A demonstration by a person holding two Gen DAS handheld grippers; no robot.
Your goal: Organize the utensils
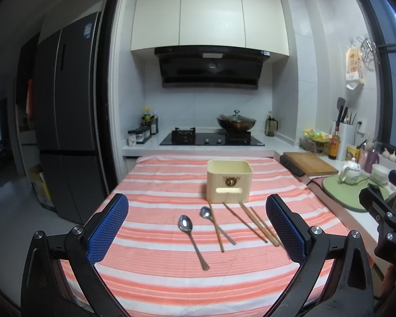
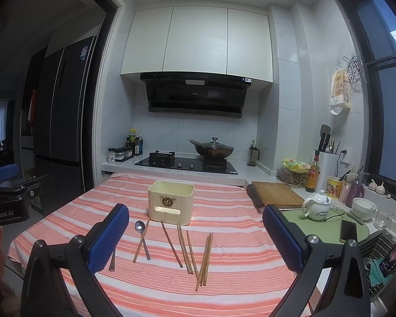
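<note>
Both tongs gape wide, holding nothing: left tongs (image 1: 196,231), right tongs (image 2: 195,240), each poised above the near edge of the striped cloth (image 1: 150,277).

Box (image 1: 229,181): cream, open-topped, at 12 o'clock from both.

Spoons: one (image 1: 192,240) dead ahead of left tongs, handle running toward 5 o'clock; second (image 1: 216,227) crossed by a chopstick (image 1: 216,227).

Chopsticks (image 2: 204,260): loose, fanned, long axes roughly 12-to-6, nearest the right tongs (likely its pick).

Obstructions: none between utensils and box. Board (image 2: 277,194) and teapot (image 2: 316,206) stand at 2 o'clock, well apart.

Near spoon (image 2: 112,260) bowl hidden behind left blue finger (image 2: 109,237).
</note>
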